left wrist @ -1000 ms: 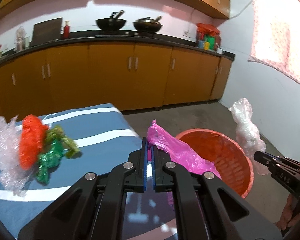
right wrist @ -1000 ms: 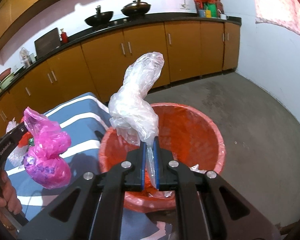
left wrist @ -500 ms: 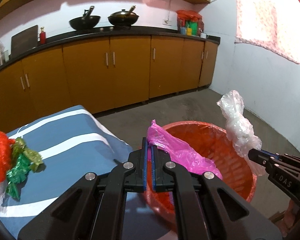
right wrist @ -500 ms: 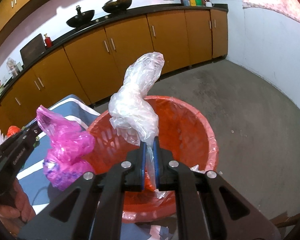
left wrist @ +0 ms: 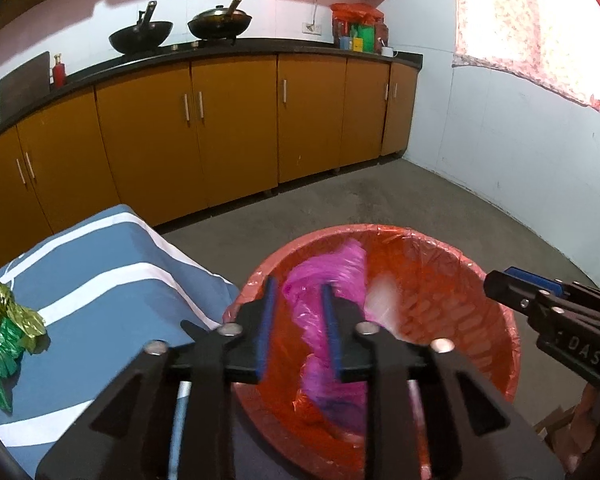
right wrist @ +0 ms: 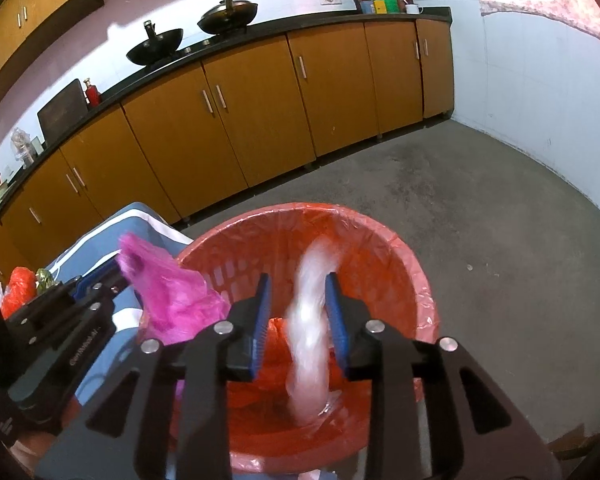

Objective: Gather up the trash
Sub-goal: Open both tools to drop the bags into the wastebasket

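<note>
Left wrist view: left hand-held gripper (left wrist: 296, 320), lower centre, spread wide above the red lined basket (left wrist: 496, 280); a blurred pink bag (left wrist: 324, 280) lies between its fingers inside the basket; foil scraps (left wrist: 8, 332) rest on the striped bench (left wrist: 112, 272), lower left.

Right wrist view: right hand-held gripper (right wrist: 296, 312) likewise spread, a blurred clear plastic wad (right wrist: 310, 320) between its fingers over the basket (right wrist: 404, 264).

pink bag (left wrist: 332, 344): motion-blurred, lower part hidden behind the gripper fingers
clear bag (right wrist: 308, 344): blurred streak, shape unreadable
foil wrappers (left wrist: 8, 336): cut by left edge
</note>
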Motion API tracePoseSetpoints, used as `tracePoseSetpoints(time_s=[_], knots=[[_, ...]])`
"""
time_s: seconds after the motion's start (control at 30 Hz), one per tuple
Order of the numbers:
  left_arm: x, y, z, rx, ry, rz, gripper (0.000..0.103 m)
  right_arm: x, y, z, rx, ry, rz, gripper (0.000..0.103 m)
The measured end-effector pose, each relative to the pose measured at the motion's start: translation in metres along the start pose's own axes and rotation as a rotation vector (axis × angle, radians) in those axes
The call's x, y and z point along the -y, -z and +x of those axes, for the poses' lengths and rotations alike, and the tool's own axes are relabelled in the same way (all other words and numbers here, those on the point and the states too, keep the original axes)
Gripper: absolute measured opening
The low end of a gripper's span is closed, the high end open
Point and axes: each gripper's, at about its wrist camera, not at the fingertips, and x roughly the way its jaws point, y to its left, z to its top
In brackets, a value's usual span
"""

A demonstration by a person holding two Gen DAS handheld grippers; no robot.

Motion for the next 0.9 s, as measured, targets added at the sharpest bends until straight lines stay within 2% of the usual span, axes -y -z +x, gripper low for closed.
tracePoseSetpoints(time_s=[0.2,0.37,0.43,0.53,0.57,0.63,0.7,0.9], knots=[[-0.003,0.002,-0.003,-0.004,0.018,-0.014,0.031,0.006,0.001,-0.001,-0.003,0.015,0.014,0.029],[-0.003,0.001,-0.007,-0.021,0.115,-0.031,0.031,0.004,0.000,-0.004,0.002,0.021,0.016,0.031],[-0.002,0.002,-0.011,-0.016,0.116,-0.021,0.031,0.003,0.001,-0.006,0.006,0.022,0.009,0.031],[-0.008,0.001,-0.020,-0.005,0.103,-0.025,0.033,0.000,-0.001,-0.008,0.008,0.024,0.001,0.031],[-0.015,0.000,-0.026,0.004,0.091,-0.036,0.036,-0.002,-0.002,-0.009,0.009,0.022,-0.001,0.031],[-0.026,0.004,-0.036,0.016,0.060,-0.059,0.050,-0.006,-0.003,-0.011,0.013,0.017,-0.007,0.035],[-0.039,0.008,-0.047,0.023,0.041,-0.076,0.050,-0.014,-0.003,-0.014,0.020,0.004,-0.021,0.040],[-0.088,0.034,-0.091,0.050,-0.069,-0.098,0.052,-0.053,0.002,-0.016,0.007,-0.057,-0.088,0.045]])
